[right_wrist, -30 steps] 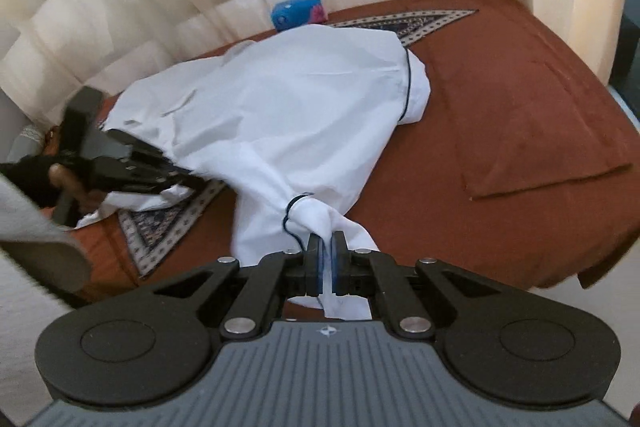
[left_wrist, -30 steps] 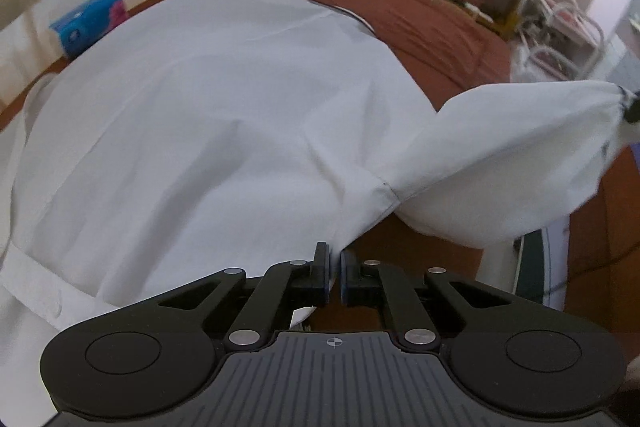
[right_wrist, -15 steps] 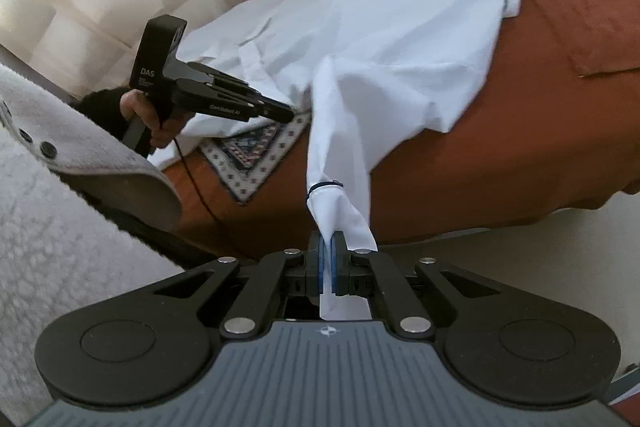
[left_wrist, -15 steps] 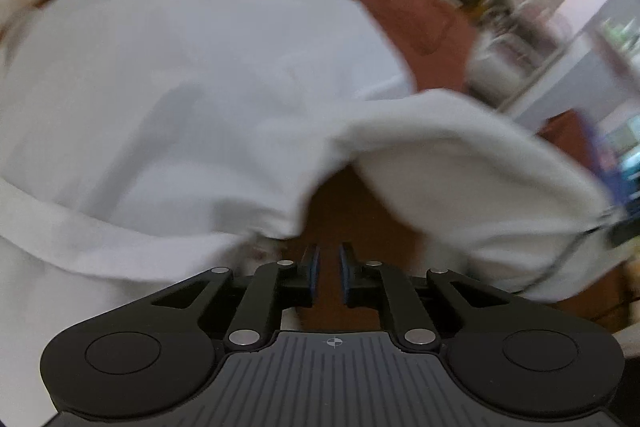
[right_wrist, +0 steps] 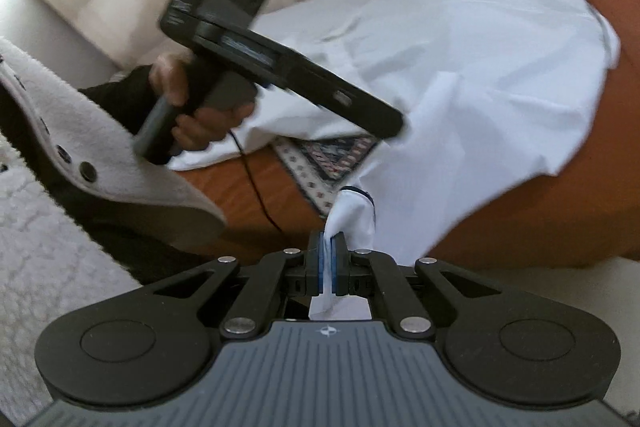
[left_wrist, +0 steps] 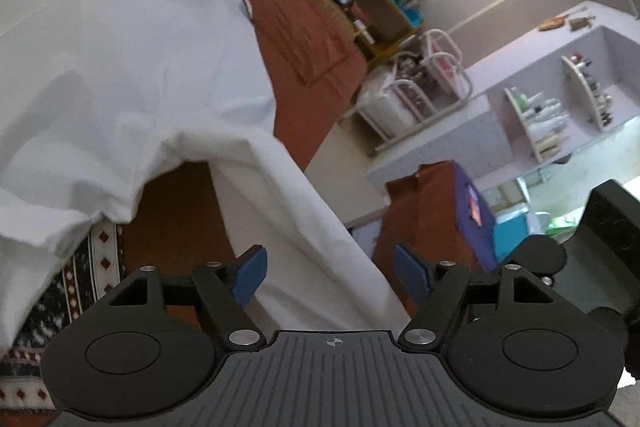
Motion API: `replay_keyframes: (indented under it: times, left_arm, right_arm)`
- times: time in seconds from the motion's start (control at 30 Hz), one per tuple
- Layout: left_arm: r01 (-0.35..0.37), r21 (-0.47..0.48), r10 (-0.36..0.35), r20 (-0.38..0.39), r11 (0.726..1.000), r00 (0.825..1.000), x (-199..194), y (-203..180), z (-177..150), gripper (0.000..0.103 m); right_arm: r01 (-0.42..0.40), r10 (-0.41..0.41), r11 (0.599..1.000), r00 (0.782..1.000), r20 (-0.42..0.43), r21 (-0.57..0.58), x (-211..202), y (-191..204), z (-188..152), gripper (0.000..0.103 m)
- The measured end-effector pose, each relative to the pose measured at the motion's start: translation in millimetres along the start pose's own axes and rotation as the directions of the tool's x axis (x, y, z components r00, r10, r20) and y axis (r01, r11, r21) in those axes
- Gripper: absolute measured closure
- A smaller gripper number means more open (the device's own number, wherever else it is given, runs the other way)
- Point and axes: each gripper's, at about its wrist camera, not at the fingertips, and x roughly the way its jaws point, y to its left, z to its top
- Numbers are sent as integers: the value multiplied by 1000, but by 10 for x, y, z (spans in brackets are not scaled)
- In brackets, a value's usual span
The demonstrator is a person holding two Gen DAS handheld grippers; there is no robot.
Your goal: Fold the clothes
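Shirt [right_wrist: 460,75] on bed [right_wrist: 560,211] is thin, light, floppy; best held at cuff/hem. Right claw [right_wrist: 329,269] pinched tight on cuff [right_wrist: 356,215], left claw [left_wrist: 332,277] wide open w/ sleeve [left_wrist: 288,211] betw jaws, not gripped

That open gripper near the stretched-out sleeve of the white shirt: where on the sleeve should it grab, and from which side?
Probably mid-sleeve. The sleeve runs as a taut band between the open jaws of the left gripper, since the right gripper pinches its cuff. Coming straight forward and closing across the band's flat width looks best; the white shirt lies bunched elsewhere on the brown bed cover.
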Motion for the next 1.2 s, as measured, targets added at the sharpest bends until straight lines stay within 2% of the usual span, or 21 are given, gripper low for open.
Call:
replay_keyframes:
  times: [0.07, 0.1, 0.13, 0.17, 0.2, 0.27, 0.33, 0.37, 0.4, 0.43, 0.5, 0.6, 0.67, 0.8, 0.83, 0.87, 0.97, 1.03, 1.07, 1.1, 1.2]
  left_arm:
    - [-12, -29, 12, 12, 1000, 1000, 55, -31, -61, 22]
    - [-19, -47, 19, 13, 999, 1000, 110, -29, -89, 29]
    - [-26, -65, 27, 14, 998, 1000, 165, -28, -117, 40]
    - [-35, -83, 36, 15, 996, 999, 217, -25, -145, 72]
    - [-58, -101, 59, 11, 993, 998, 247, -11, -172, 86]
    - [-66, -166, 69, 17, 984, 997, 241, 48, -228, 99]
    - [-65, -202, 76, 45, 977, 996, 161, 67, -249, 101]
    - [-70, -213, 85, 62, 975, 994, 112, 63, -258, 102]
    - [-77, -224, 97, 78, 972, 992, 63, 61, -266, 102]
    - [-98, -230, 121, 91, 968, 988, 28, 68, -258, 102]
    - [-135, -242, 165, 108, 961, 980, -54, 101, -251, 102]
    - [-232, -242, 261, 94, 942, 961, -218, 287, -286, 98]
    - [-260, -278, 292, 82, 925, 953, -208, 419, -301, 90]
    - [-314, -346, 353, 55, 884, 934, -188, 685, -331, 90]
    - [-327, -363, 368, 48, 872, 929, -183, 752, -338, 88]
    - [-340, -377, 382, 41, 862, 923, -177, 810, -345, 78]
    - [-367, -345, 400, 27, 864, 916, -137, 815, -328, 74]
    - [-383, -320, 409, 14, 866, 913, -139, 811, -322, 62]
    - [-389, -305, 412, 11, 869, 911, -135, 799, -327, 51]
    - [-392, -295, 413, 7, 871, 911, -137, 801, -352, 46]
    - [-393, -295, 409, -9, 871, 913, -135, 828, -411, 46]
  right_arm:
    - [-38, 38, 999, 999, 8, -32, 53, 9, 23, 99]
    - [-59, 60, 998, 998, 15, -38, 71, -6, 19, 99]
    - [-82, 83, 996, 996, 22, -41, 85, -26, 6, 99]
    - [-104, 106, 994, 994, 30, -44, 99, -46, -6, 99]
    - [-113, 115, 993, 993, 40, -43, 96, -80, -35, 97]
    - [-125, 125, 992, 989, 78, 1, 7, -249, -157, 89]
    - [-145, 132, 986, 982, 138, 85, -133, -487, -307, 77]
    - [-144, 119, 981, 977, 179, 132, -200, -609, -382, 75]
    - [-145, 104, 973, 970, 218, 178, -268, -730, -457, 66]
    - [-139, 90, 969, 968, 232, 205, -262, -843, -514, 52]
    - [-121, 63, 964, 969, 237, 239, -180, -1060, -610, 45]
    - [-113, 46, 953, 971, 235, 281, 15, -1343, -687, 45]
    - [-122, 49, 948, 969, 242, 295, 176, -1452, -673, 43]
    - [-164, 73, 934, 957, 280, 316, 560, -1578, -576, 41]
    - [-167, 76, 933, 958, 277, 320, 665, -1595, -550, 40]
    - [-173, 84, 928, 960, 266, 331, 774, -1612, -530, 40]
    - [-194, 119, 918, 967, 227, 345, 1026, -1609, -484, 39]
    - [-200, 136, 920, 969, 205, 336, 1152, -1557, -447, 39]
    - [-200, 139, 922, 970, 197, 332, 1198, -1529, -429, 39]
    - [-198, 135, 920, 970, 200, 338, 1236, -1525, -417, 40]
    - [-189, 111, 909, 969, 221, 373, 1341, -1550, -387, 43]
